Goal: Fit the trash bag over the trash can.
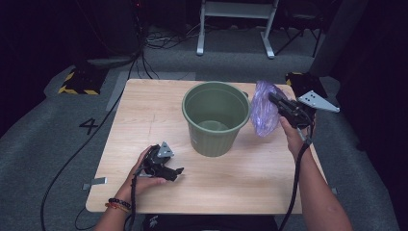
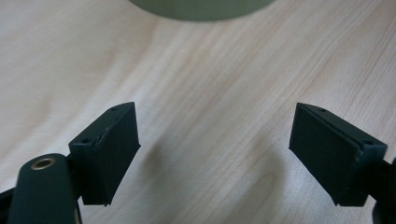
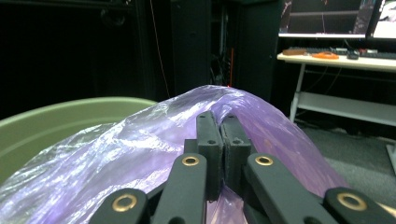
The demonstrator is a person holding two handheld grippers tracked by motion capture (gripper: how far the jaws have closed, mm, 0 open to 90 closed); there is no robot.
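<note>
Purple plastic bag pinched by right gripper beside green bucket near table's right edge, left gripper held wide apart near front edge.

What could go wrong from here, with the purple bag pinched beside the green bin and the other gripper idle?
1. The right gripper pinches only a thin fold of the purple bag; the slick film might slip out.
2. The bag hangs against the green bin rim, so pulling it over could tip the bin.
3. The left gripper rests open on the table, apart from the bin, so nothing steadies it.
</note>
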